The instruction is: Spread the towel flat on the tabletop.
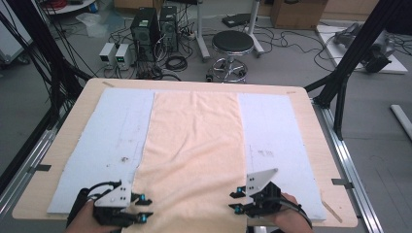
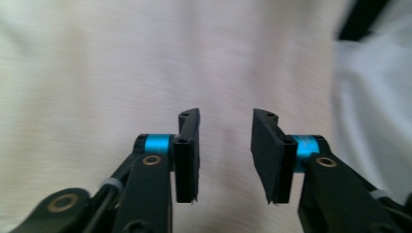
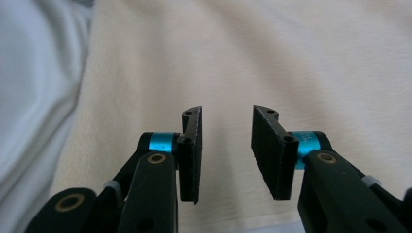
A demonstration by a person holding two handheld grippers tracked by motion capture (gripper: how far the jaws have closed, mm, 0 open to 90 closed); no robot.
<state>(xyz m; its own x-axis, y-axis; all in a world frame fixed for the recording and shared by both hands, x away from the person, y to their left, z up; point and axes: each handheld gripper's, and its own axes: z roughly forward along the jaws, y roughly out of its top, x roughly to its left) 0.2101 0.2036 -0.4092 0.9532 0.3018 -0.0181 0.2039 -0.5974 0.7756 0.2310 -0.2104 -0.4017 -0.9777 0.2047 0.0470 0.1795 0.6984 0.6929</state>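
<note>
A long peach-coloured cloth (image 1: 192,145) lies flat down the middle of a pale blue-grey mat (image 1: 111,141) on the table. My left gripper (image 1: 145,208) hovers at the cloth's near left corner, jaws apart with nothing between them. In the left gripper view the gripper (image 2: 226,155) points at the cloth (image 2: 121,73). My right gripper (image 1: 234,201) sits at the cloth's near right edge, also open and empty. The right gripper view has the gripper (image 3: 226,150) over the cloth (image 3: 291,58), with the mat (image 3: 34,73) to its left.
The wooden table (image 1: 316,141) has bare rims left and right of the mat. Beyond its far edge stand a round black stool (image 1: 232,43), computer towers (image 1: 145,29) and loose cables on the floor. A black frame post (image 1: 350,53) rises at the right.
</note>
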